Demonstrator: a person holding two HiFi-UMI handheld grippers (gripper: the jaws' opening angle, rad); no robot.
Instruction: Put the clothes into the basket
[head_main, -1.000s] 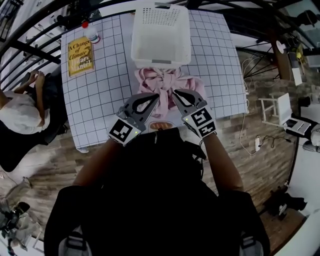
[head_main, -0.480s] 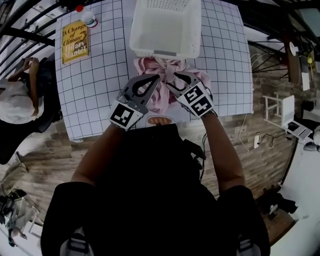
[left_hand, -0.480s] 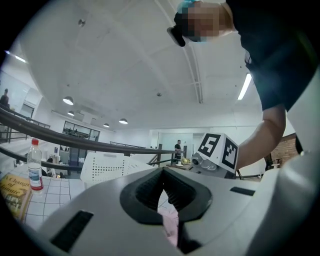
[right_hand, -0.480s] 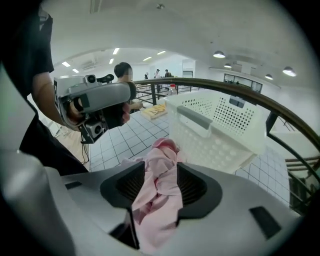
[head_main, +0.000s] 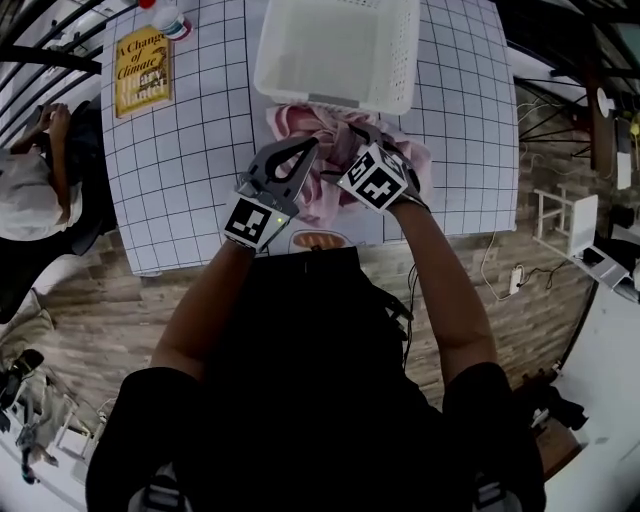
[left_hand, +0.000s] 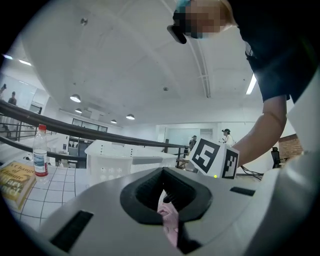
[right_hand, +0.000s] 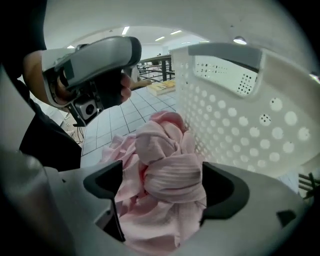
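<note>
basket (head_main: 335, 101): white, perforated, nothing seen inside | clothes (head_main: 322, 190): pink knotted bundle on desk (head_main: 180, 150), against basket's near wall, long axis along that wall | left gripper (left_hand: 162, 172): fingers pressed together, over bundle | right gripper (right_hand: 165, 180): fingers just opened wide, straddling the knot

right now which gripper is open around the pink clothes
The right gripper: its jaws have just been opening, the pink clothes between them; the left gripper is shut.
</note>
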